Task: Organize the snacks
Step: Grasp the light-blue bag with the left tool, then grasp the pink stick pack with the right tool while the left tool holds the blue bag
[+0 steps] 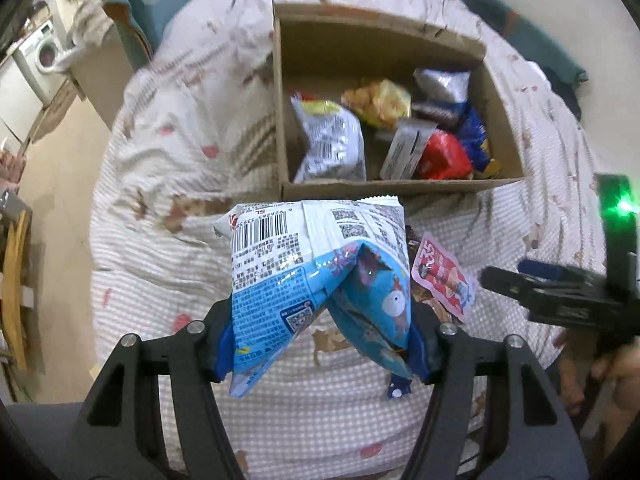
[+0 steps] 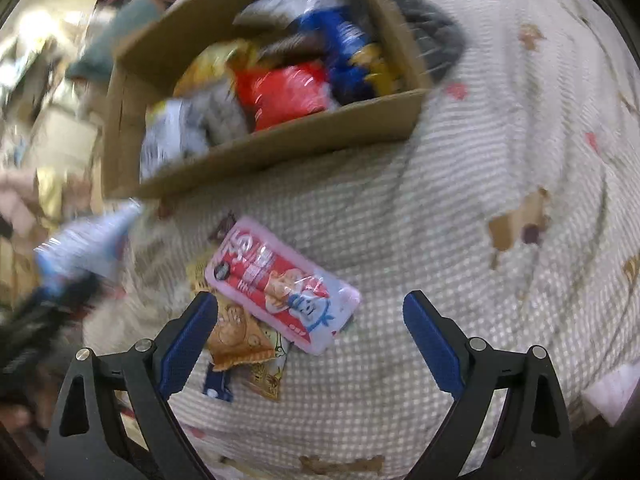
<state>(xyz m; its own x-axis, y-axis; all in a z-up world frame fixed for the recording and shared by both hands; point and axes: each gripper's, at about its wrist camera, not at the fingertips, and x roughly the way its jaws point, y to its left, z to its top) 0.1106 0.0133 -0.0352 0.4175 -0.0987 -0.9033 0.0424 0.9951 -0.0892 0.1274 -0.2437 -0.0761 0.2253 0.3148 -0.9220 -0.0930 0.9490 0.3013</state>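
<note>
My left gripper (image 1: 320,344) is shut on a blue and white snack bag (image 1: 316,272) and holds it above the quilt, just in front of the open cardboard box (image 1: 400,190). The box (image 2: 280,144) holds several snack packs. My right gripper (image 2: 310,340) is open and empty, low over a pink and red snack pack (image 2: 280,284) that lies on the quilt, with orange packs (image 2: 236,340) under it. The pink pack (image 1: 442,276) also shows in the left wrist view, right of the held bag. The right gripper (image 1: 532,284) shows there at the right edge. The right wrist view is blurred.
The box stands on a bed with a checked quilt (image 1: 320,408). Teal pillows (image 1: 160,4) lie at the head. A washing machine (image 1: 40,52) and floor are off the bed's left side. More bare quilt (image 2: 500,140) lies right of the box.
</note>
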